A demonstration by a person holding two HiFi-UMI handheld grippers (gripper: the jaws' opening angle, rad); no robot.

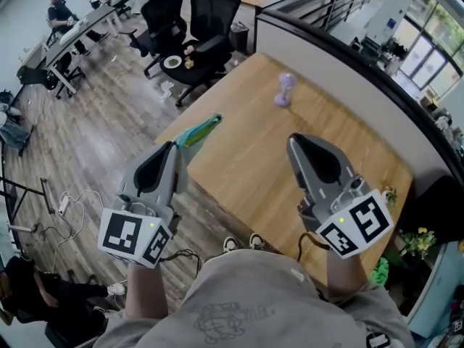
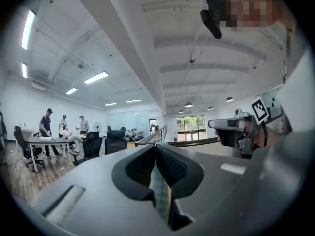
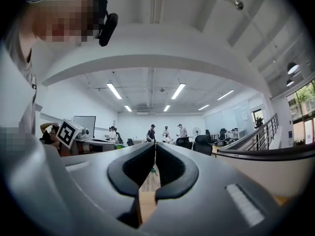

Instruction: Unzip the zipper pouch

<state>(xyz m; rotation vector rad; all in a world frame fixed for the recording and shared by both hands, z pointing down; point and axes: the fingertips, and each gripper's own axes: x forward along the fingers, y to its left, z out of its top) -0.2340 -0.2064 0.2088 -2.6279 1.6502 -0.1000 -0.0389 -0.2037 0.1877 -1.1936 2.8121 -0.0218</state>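
Note:
The zipper pouch [image 1: 201,130] is teal with a green edge and lies near the left edge of the wooden table [image 1: 246,158]. Its near end is hidden behind my left gripper [image 1: 172,148], which hovers above it with jaws shut. In the left gripper view a teal strip of the pouch [image 2: 158,191] shows through the slit below the left gripper's [image 2: 155,146] tips, and I see no grip on it. My right gripper [image 1: 293,139] hangs over the middle of the table, shut and empty. In its own view the right gripper [image 3: 155,145] has its tips together.
A small purple object [image 1: 284,90] stands at the far side of the table. Black office chairs [image 1: 206,20] stand beyond the table's far corner. A grey partition wall [image 1: 348,71] runs along the right. Several people stand round desks in the background [image 3: 165,132].

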